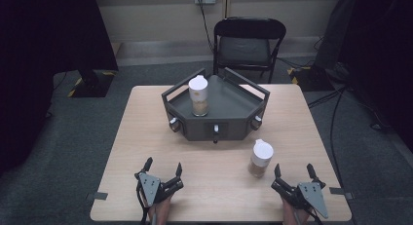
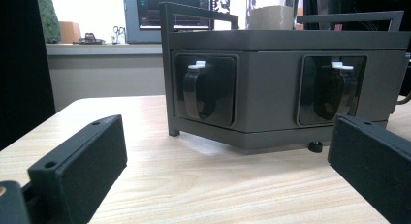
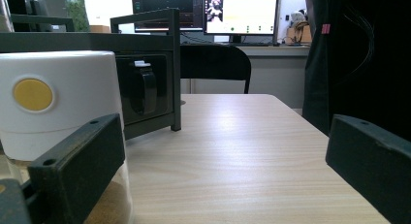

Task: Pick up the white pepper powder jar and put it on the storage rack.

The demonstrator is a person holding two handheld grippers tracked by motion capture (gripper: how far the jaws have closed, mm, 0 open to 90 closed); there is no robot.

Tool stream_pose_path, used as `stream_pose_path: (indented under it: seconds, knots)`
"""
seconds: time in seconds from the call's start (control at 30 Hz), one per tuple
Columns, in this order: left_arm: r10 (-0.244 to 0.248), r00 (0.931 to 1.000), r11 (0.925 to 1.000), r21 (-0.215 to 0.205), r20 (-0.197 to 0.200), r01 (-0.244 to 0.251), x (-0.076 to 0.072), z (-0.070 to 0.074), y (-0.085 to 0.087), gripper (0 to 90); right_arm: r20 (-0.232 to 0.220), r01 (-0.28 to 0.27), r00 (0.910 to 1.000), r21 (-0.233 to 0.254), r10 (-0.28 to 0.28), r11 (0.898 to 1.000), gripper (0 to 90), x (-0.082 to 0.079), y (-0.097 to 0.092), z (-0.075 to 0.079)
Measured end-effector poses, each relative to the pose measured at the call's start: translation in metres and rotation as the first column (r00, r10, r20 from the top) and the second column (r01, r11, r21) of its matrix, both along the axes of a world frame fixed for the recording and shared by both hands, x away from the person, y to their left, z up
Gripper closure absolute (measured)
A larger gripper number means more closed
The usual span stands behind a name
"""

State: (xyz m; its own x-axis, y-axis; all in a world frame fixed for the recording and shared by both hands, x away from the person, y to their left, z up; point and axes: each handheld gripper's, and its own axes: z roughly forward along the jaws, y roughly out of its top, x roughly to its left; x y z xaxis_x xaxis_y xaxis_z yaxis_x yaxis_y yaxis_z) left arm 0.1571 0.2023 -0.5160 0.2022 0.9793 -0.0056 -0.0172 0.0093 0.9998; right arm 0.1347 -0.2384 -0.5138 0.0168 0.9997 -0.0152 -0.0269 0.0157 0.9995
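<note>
Both the left gripper (image 1: 163,167) and right gripper (image 1: 293,172) rest wide open and empty on the counter (image 1: 146,137); an unlabelled white-capped jar (image 1: 260,158) stands just beyond the right gripper, its cap bearing a plain yellow dot.

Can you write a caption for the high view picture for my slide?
Two open tongs, left and right, wait near a white-capped jar and a grey tray.

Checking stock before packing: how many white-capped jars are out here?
2. One jar stands on the dark tray; the other jar stands on the table near the right gripper.
</note>
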Motion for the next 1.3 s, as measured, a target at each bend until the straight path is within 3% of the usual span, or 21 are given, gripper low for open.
stream_pose_path:
  seconds: [0.73, 0.9, 1.3]
  knots:
    - [0.002, 1.0, 1.0, 0.0, 0.0, -0.002, 0.0, 0.0, 0.0, 0.0, 0.007, -0.017, 0.9998, -0.01, 0.017, 1.0, 0.0, -0.001, -0.003, 0.0]
    - [0.002, 1.0, 1.0, 0.0, 0.0, -0.002, 0.0, 0.0, 0.0, 0.0, 0.005, -0.026, 0.9996, 0.012, 0.026, 1.0, 0.0, -0.003, -0.006, 0.003]
    - [0.002, 1.0, 1.0, 0.0, 0.0, -0.002, 0.0, 0.0, 0.0, 0.0, 0.02, -0.103, 0.9946, 0.035, 0.102, 0.994, 1.9, -0.011, -0.008, 0.02]
